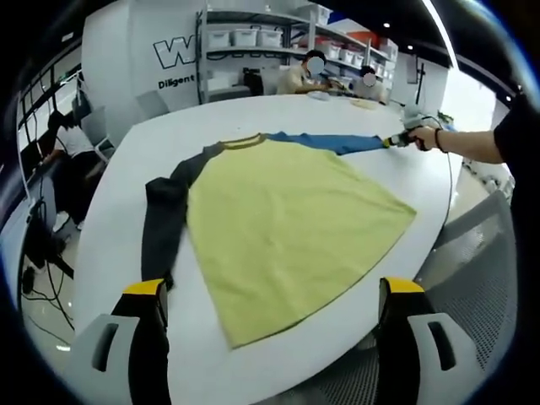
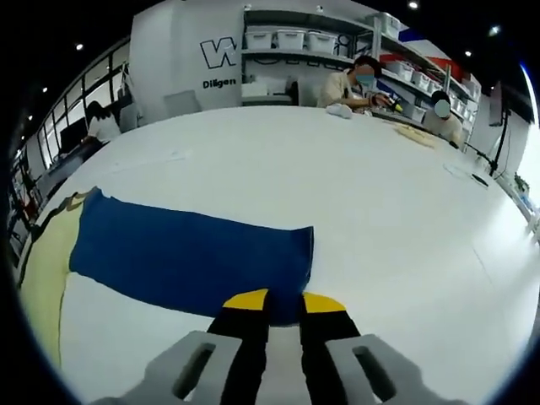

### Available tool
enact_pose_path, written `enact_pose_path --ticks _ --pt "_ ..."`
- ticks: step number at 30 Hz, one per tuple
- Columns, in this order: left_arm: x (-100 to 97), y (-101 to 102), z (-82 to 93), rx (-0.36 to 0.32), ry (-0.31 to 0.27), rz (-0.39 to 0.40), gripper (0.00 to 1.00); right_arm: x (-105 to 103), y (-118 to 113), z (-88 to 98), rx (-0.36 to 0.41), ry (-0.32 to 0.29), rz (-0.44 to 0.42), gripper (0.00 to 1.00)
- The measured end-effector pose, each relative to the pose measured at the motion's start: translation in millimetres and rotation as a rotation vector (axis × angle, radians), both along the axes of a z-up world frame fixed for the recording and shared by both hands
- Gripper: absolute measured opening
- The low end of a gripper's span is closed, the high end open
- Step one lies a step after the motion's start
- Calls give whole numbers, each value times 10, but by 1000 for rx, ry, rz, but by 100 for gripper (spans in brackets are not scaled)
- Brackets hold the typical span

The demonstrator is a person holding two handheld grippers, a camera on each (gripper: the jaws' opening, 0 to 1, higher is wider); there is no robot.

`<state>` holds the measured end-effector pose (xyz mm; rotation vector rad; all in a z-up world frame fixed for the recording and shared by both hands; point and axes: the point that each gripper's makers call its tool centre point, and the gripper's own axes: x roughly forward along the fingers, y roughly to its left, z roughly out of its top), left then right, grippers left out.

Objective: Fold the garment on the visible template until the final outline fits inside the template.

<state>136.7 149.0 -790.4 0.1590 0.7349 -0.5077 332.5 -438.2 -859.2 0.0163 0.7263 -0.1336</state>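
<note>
The right claw (image 2: 283, 297) is pinched on the near edge of the blue sleeve (image 2: 190, 257). The left claw (image 1: 274, 291) is wide apart, holding nothing. The yellow shirt (image 1: 287, 219) lies flat on the white counter (image 1: 126, 194), its dark sleeve (image 1: 163, 219) at the left.

Yellow garment (image 1: 287, 228) spread on white table (image 1: 405, 160), left gripper (image 1: 274, 295) jaws apart, right gripper (image 1: 403, 138) on blue sleeve (image 1: 333, 141)

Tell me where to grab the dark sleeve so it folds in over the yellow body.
Grip the dark sleeve at its cuff end, nearest the left gripper, coming in from the table's near edge. It lies flat and straight alongside the yellow body, so lifting the cuff would likely let it swing across.
</note>
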Motion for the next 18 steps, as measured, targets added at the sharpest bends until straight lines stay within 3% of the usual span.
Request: enact_pose_path --ticks 4,8,13,18 --pt "-20 19 -7 2 4 6 99 15 -31 -1 -1 0 -7 0" --pt "-23 27 6 0 -1 12 99 34 -37 -14 79 -15 -33 0" --pt "-43 31 3 2 0 9 98 -1 7 6 92 -17 -36 0" --pt "-50 30 10 1 -6 7 99 23 108 142 107 -55 -25 0"
